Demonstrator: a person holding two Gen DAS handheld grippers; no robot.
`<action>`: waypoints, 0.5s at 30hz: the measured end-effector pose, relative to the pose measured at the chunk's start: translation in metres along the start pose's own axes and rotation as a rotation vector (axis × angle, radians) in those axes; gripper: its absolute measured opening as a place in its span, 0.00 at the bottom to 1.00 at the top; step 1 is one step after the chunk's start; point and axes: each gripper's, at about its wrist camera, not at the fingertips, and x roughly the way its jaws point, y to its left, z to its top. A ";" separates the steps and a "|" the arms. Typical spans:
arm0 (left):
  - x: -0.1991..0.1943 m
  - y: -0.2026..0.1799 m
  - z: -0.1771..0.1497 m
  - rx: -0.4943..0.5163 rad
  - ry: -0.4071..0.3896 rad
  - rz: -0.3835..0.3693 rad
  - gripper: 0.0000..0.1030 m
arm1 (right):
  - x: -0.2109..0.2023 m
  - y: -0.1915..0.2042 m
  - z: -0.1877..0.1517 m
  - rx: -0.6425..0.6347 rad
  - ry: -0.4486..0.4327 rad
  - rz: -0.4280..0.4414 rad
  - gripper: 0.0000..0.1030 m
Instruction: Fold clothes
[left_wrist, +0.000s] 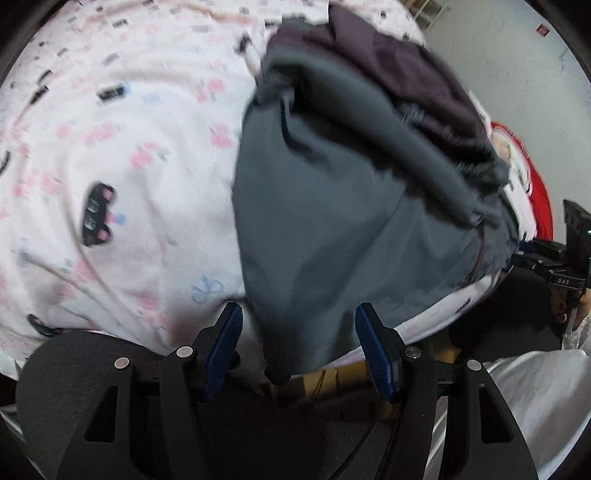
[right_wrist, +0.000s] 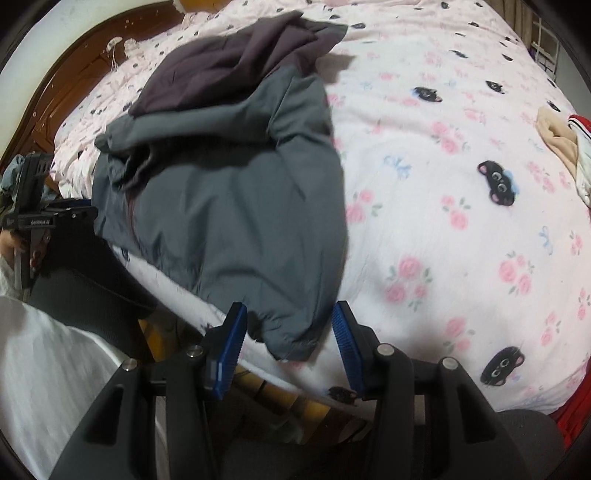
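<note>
Left wrist view: the left gripper (left_wrist: 297, 334) points steeply down at the near edge of the bed (left_wrist: 110, 155), its blue pads (left_wrist: 226, 347) spread apart with a corner of the grey garment (left_wrist: 314, 229) hanging between them over the edge, neither pad pressing on it. The garment lies rumpled, with a dark purple piece (left_wrist: 388, 62) bunched on its far end; a red and white item (left_wrist: 532, 177) lies beyond it toward the bed's right edge. The other gripper's body (left_wrist: 569, 258) shows at the far right. Right wrist view: the right gripper (right_wrist: 288, 332) likewise stands open over the near edge of the flowered bedcover (right_wrist: 461, 184), the other near corner of the grey garment (right_wrist: 229, 206) lying between its pads (right_wrist: 232, 343) without being clamped. A beige cloth (right_wrist: 557, 136) lies at the bed's right edge, and a wooden headboard (right_wrist: 74, 85) closes the far left corner. Judged from both views, folding has hardly begun: the garment is neither flattened nor creased into shape, both near corners remain to be gripped, and the purple piece and the other items also await folding.
</note>
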 end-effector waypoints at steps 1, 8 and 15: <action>0.004 -0.001 0.001 0.001 0.019 0.002 0.57 | 0.001 0.001 0.000 -0.005 0.003 -0.005 0.48; 0.016 -0.011 0.005 0.034 0.046 0.027 0.54 | 0.012 0.004 -0.001 0.013 0.029 0.005 0.49; 0.018 -0.015 0.005 0.036 0.047 0.018 0.19 | 0.017 0.008 0.003 0.025 0.037 -0.001 0.47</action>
